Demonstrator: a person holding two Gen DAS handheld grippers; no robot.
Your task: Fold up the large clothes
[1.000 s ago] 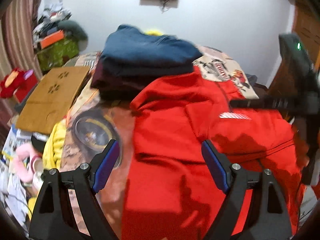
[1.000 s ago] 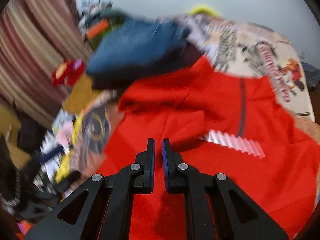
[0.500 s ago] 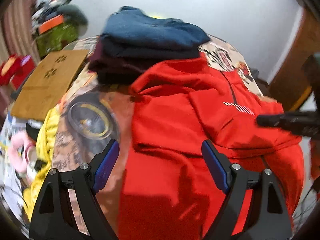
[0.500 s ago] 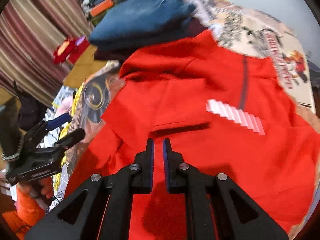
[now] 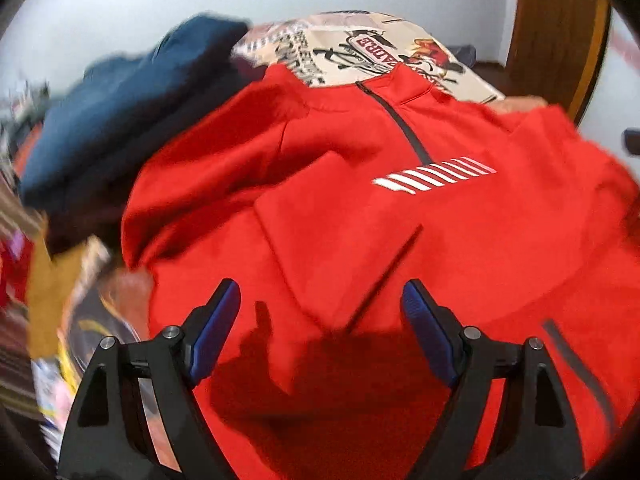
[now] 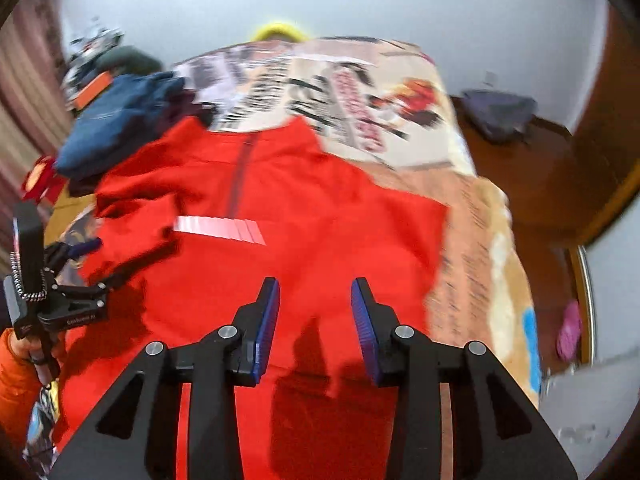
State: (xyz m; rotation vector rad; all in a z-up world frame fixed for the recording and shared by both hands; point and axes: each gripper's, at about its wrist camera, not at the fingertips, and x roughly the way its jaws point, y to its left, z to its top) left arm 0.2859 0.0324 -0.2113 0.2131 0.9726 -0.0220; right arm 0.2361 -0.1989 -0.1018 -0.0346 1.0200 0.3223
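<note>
Your red pullover (image 5: pixel 400 208) lies spread on the bed (image 6: pixel 472 216), collar at the far end, just right of a folded blue pile (image 5: pixel 132 120). Your left tongs (image 5: pixel 320 312) stand wide above it, empty; your right tongs (image 6: pixel 315 312) are opening, nothing between them.

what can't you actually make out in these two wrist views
- Red jacket: hem cut off by the bottom edge and the left gripper in the left wrist view.
- Blue folded clothes: motion blur in the left wrist view hides what lies beneath them.
- Printed bedcover: lettering smeared in the right wrist view.
- Right gripper: jaws opening, nothing between them.
</note>
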